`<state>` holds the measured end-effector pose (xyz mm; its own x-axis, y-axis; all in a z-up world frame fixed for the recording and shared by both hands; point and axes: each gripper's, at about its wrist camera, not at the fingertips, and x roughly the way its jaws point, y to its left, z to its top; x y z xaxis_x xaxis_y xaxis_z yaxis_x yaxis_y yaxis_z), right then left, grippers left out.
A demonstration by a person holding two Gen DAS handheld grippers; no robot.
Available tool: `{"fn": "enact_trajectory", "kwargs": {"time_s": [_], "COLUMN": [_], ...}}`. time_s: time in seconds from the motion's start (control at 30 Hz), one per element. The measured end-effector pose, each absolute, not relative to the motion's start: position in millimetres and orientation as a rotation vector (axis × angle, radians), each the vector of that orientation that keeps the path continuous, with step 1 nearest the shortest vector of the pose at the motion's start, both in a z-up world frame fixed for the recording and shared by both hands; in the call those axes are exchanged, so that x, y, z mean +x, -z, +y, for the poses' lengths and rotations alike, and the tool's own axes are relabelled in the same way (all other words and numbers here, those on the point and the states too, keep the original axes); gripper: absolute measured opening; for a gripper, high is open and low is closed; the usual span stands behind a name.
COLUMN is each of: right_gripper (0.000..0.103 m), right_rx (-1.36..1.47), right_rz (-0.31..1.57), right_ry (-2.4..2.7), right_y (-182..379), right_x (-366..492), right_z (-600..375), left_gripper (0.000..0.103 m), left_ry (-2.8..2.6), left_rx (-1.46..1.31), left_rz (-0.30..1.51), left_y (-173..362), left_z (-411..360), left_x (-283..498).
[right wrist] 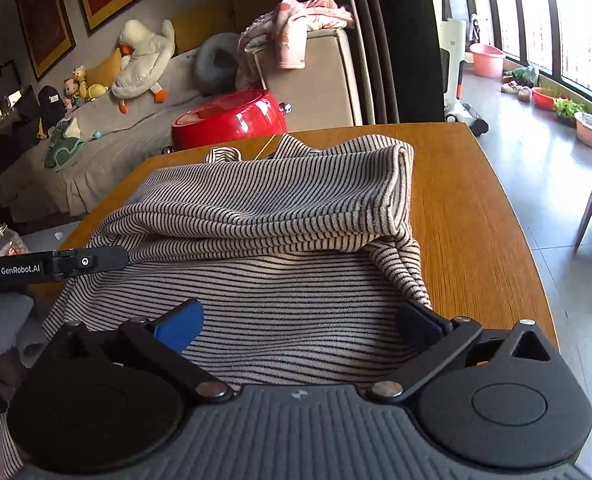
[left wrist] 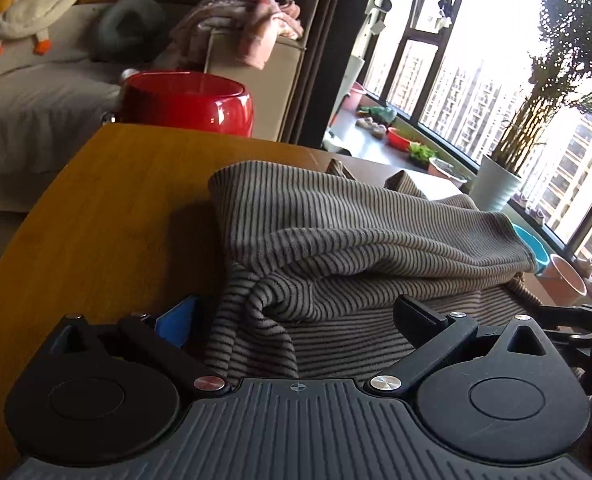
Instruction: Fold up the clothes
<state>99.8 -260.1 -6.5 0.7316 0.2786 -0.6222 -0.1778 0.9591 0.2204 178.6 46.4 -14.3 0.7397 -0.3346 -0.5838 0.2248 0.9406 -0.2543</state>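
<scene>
- Left wrist view: left gripper [left wrist: 296, 324] has its jaws spread wide, nothing clamped; blue pad on the left finger [left wrist: 175, 322], dark pad on the right.
- Left of the jaws: bare wooden table [left wrist: 107, 208].
- Between and ahead of the jaws: striped garment [left wrist: 336, 236], top layer folded over the lower one, a bunched fold hanging toward the left finger.
- Beyond the table: red stool [left wrist: 187, 102].
- Right wrist view: right gripper [right wrist: 302, 322] has its jaws at full spread, pads pressing on nothing.
- Left of the jaws: the other gripper's finger lies at the garment's edge.
- Between the jaws: flat striped cloth; the folded layer lies just ahead.
- Right pad: touches a bunched corner of cloth.
</scene>
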Motion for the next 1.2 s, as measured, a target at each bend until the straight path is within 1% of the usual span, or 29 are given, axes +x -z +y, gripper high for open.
{"fn": "enact_trajectory", "kwargs": {"time_s": [0.17,0.37,0.47,0.63,0.9,1.03,1.2], "right_gripper": [0.103,0.103,0.103,0.103,0.103,0.103,0.103], "right_rx": [0.077,0.031,0.000,-0.044,-0.086,-0.075,-0.096], "right_rz": [0.726,0.740,0.746,0.744,0.742,0.717,0.622], "right_ry": [-0.242,-0.236,-0.225,-0.210,-0.236,-0.189,-0.221], "right_y": [6.7,5.6,5.9,7.2,7.9,2.5,-28.6], "right_x": [101.6,102.1,103.5,104.6,117.0,100.3,39.6], "right_z": [-249.3,-243.2,-238.6,-232.7,-232.0,-232.1,-238.5], "left_gripper": [0.103,0.103,0.103,0.103,0.103,0.103,0.103], "left_ry": [0.310,0.394,0.447,0.424,0.397,0.372,0.392], "left_rx": [-0.165,-0.138,-0.128,-0.171,-0.109,-0.020,0.088], "left_rz": [0.668,0.618,0.623,0.671,0.650,0.634,0.652], "left_y": [12.2,-2.1,0.7,10.3,8.0,-2.5,-15.7], "left_z": [46.3,42.2,38.3,45.9,42.9,39.9,50.3], "left_x": [172.9,140.3,128.9,139.5,131.8,112.1,69.8]}}
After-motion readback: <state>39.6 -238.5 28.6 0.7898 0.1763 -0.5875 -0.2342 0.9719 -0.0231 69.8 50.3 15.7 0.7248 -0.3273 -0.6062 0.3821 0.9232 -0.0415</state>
